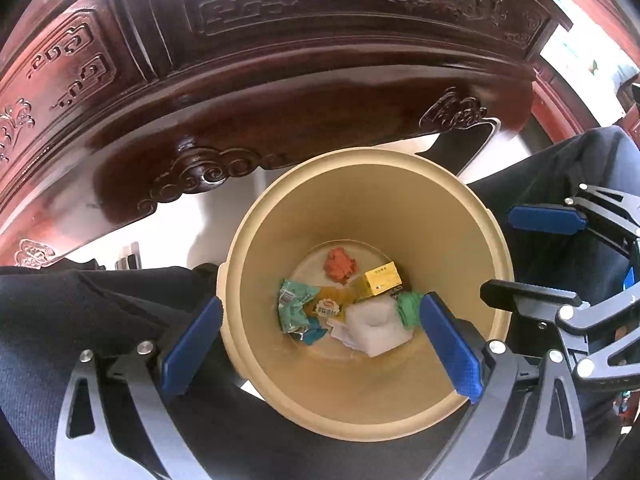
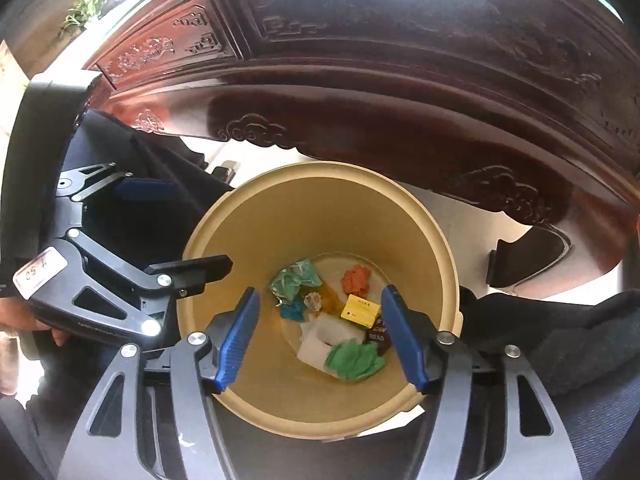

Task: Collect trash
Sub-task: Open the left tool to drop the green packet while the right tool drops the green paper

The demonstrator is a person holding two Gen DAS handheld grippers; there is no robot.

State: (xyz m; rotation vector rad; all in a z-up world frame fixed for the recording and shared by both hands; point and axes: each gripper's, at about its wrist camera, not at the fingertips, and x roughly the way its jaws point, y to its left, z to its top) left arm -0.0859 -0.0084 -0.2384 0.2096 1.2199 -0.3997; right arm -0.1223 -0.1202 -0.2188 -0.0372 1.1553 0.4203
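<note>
Trash sits at the bottom of a tan bin (image 1: 360, 412), and much of it overlaps. A brown packet (image 2: 378, 338) lies half under a yellow box (image 2: 360, 310) and beside a green wad (image 2: 354, 360); only broken letters like "READ" show on it, too cut off to read fully. Small print on the yellow box is too fine to make out. A round sticker (image 1: 329, 308) on an orange wrapper carries writing that stays blurred. A white foam block (image 1: 376, 330), an orange wad (image 1: 340, 266), a teal-green wrapper (image 1: 294, 304) and a blue scrap (image 2: 291, 310) lie there too.

The left hand-held gripper (image 1: 320, 352) hangs over the bin's near rim with its jaws wide apart and nothing between them; the trash lies well below. The right hand-held gripper (image 2: 320, 336) points down into the bin, jaws apart and empty, with the green wad and foam block below between the blue pads (image 2: 236, 340).

A white label (image 2: 40, 270) on the left hand-held gripper's frame bears handwriting, seen upside down, hard to read. Dark trouser legs (image 1: 100, 312) flank the bin, and carved dark-red furniture (image 1: 280, 80) fills the background. A hand (image 2: 24, 320) is cut off at the edge.
</note>
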